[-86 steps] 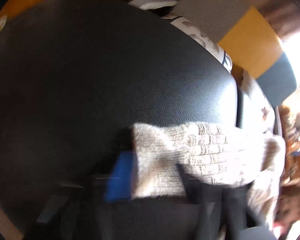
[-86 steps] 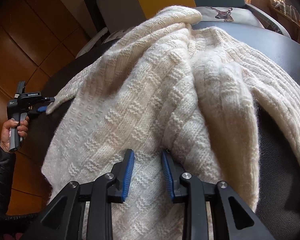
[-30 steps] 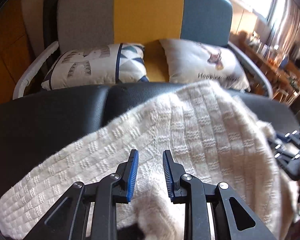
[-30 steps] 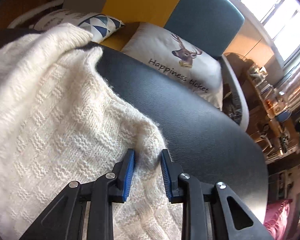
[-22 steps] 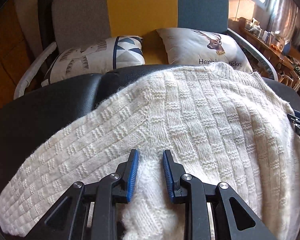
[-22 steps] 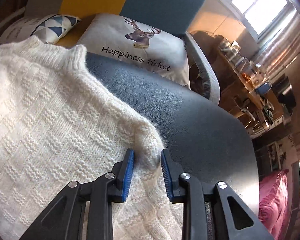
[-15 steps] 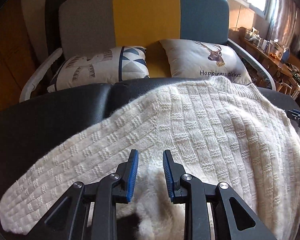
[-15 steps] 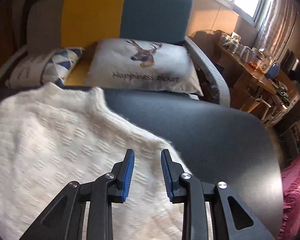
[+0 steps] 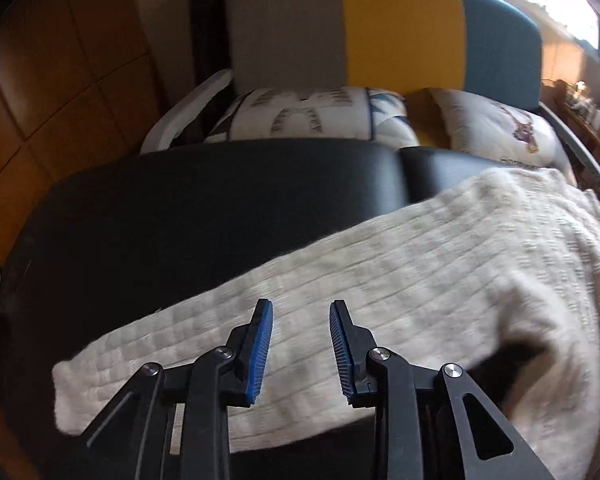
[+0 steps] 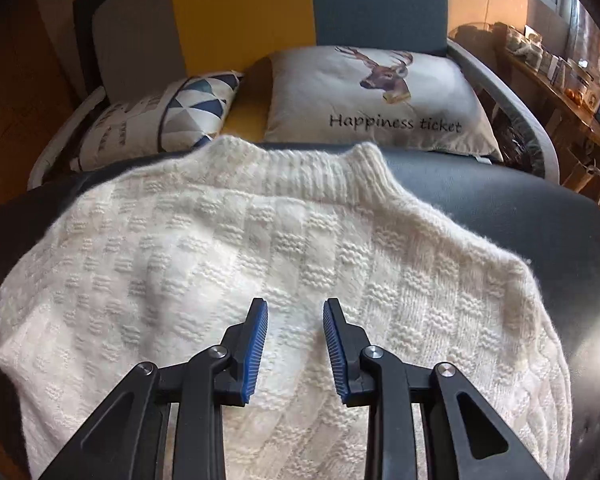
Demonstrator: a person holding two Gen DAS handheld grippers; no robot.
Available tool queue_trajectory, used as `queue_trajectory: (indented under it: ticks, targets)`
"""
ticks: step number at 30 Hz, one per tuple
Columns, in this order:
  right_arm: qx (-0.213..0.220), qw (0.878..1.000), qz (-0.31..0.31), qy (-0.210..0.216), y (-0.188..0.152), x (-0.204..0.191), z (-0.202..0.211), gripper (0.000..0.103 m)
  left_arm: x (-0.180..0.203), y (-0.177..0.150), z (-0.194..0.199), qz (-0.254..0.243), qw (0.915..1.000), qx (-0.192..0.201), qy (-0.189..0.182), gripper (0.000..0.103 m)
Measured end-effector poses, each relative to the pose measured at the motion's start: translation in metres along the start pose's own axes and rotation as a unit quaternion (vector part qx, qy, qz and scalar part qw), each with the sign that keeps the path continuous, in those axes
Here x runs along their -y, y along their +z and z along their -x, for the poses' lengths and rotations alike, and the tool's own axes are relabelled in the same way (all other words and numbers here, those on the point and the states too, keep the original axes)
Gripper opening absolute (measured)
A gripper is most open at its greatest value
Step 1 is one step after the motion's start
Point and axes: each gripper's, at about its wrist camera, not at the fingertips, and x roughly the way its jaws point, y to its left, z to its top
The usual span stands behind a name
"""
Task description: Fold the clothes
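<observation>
A cream knitted sweater (image 10: pixel 260 248) lies spread on a black padded surface (image 10: pixel 520 216), its ribbed collar (image 10: pixel 308 168) at the far edge. One sleeve (image 9: pixel 228 320) stretches out to the left across the black surface (image 9: pixel 188 216) in the left wrist view. My left gripper (image 9: pixel 300 320) hovers open over that sleeve, nothing between its blue pads. Over the sweater's body my right gripper (image 10: pixel 295 318) is open too, holding nothing. The sweater's near hem is hidden under both grippers.
Behind the black surface stands a sofa with a grey, yellow and teal back (image 10: pixel 244 8). On it lie a triangle-pattern pillow (image 10: pixel 160 124) and a deer pillow (image 10: pixel 380 96). A cluttered wooden shelf (image 10: pixel 560 68) runs along the right. Wooden panels (image 9: pixel 60 80) are on the left.
Both grippers have let go of the sweater and stand open. The sweater now lies spread flat. The left gripper has swung left over the sleeve; the right one looks at the collar.
</observation>
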Motion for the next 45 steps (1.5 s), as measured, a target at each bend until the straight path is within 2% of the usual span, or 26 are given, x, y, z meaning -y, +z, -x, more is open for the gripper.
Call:
queue_trajectory:
  ticks: [2,3,4,5,7,9,12,16,18,21,27,29,30,31,32,33,34,35,37,39,42,45]
  targets:
    - [-0.002,1.0,-0.015,0.014,-0.001,0.007,-0.002,0.029,-0.037,-0.016,-0.016,0.018,0.999,-0.017,0.037,0.03]
    - [-0.003,1.0,-0.017,0.017,-0.001,0.008,0.0,0.029,-0.053,-0.023,-0.02,0.031,0.9987,-0.017,0.036,0.038]
    - [-0.003,1.0,-0.017,0.02,0.0,0.009,0.002,0.029,-0.068,-0.028,-0.023,0.044,0.9982,-0.019,0.035,0.051]
    - [-0.002,1.0,-0.018,0.024,0.001,0.01,0.005,0.029,-0.079,-0.028,-0.022,0.061,0.9975,-0.023,0.029,0.054]
    - [0.006,0.999,-0.019,0.032,0.003,0.014,0.011,0.029,-0.098,-0.027,-0.018,0.095,0.995,-0.028,0.014,0.047]
    - [0.016,0.999,-0.022,0.042,0.007,0.021,0.017,0.029,-0.098,-0.014,-0.008,0.109,0.9939,-0.009,-0.012,0.047]
    - [0.028,0.997,-0.027,0.06,0.014,0.035,0.024,0.029,-0.068,0.013,0.004,0.095,0.993,0.023,-0.066,0.047]
    - [0.039,0.997,-0.021,0.064,0.027,0.053,0.021,0.03,0.013,0.049,0.004,0.018,0.9917,0.045,-0.119,0.048]
    - [0.044,0.997,-0.009,0.056,0.036,0.058,0.016,0.032,0.061,0.063,-0.005,-0.03,0.9891,0.051,-0.135,0.048]
    - [0.042,0.998,0.011,0.05,0.049,0.062,0.006,0.032,0.117,0.085,-0.025,-0.071,0.9835,0.04,-0.162,0.048]
    - [0.03,0.997,0.068,0.033,0.053,0.053,-0.015,0.032,0.198,0.104,-0.058,-0.173,0.9718,0.024,-0.158,0.049]
    - [0.027,0.995,0.089,0.025,0.052,0.048,-0.021,0.032,0.215,0.104,-0.067,-0.2,0.9671,0.014,-0.157,0.054]
    - [0.025,0.995,0.099,0.021,0.052,0.046,-0.024,0.033,0.223,0.104,-0.072,-0.213,0.9646,0.01,-0.156,0.059]
    - [0.023,0.994,0.109,0.017,0.052,0.044,-0.027,0.032,0.226,0.101,-0.074,-0.223,0.9628,0.013,-0.152,0.059]
    - [0.023,0.992,0.124,0.01,0.05,0.04,-0.028,0.025,0.227,0.099,-0.072,-0.227,0.9614,0.02,-0.154,0.056]
    - [0.028,0.99,0.136,-0.001,0.048,0.036,-0.028,0.022,0.228,0.095,-0.07,-0.23,0.9587,0.017,-0.166,0.031]
    - [0.034,0.989,0.143,-0.012,0.046,0.033,-0.029,0.013,0.226,0.09,-0.065,-0.233,0.9581,0.021,-0.166,0.013]
    - [0.04,0.988,0.15,-0.024,0.045,0.03,-0.03,0.008,0.225,0.082,-0.058,-0.235,0.9599,0.034,-0.149,0.013]
    - [0.051,0.984,0.164,-0.047,0.042,0.024,-0.032,0.008,0.219,0.068,-0.053,-0.231,0.9643,0.049,-0.12,0.013]
    - [0.063,0.979,0.178,-0.07,0.04,0.017,-0.034,0.008,0.212,0.064,-0.06,-0.209,0.9699,0.051,-0.114,0.013]
    - [0.077,0.973,0.194,-0.099,0.036,0.01,-0.036,0.008,0.215,0.072,-0.064,-0.206,0.9717,0.04,-0.107,0.016]
    - [0.067,0.977,0.183,-0.089,0.037,0.012,-0.03,0.011,0.21,0.084,-0.062,-0.181,0.975,0.018,-0.127,0.02]
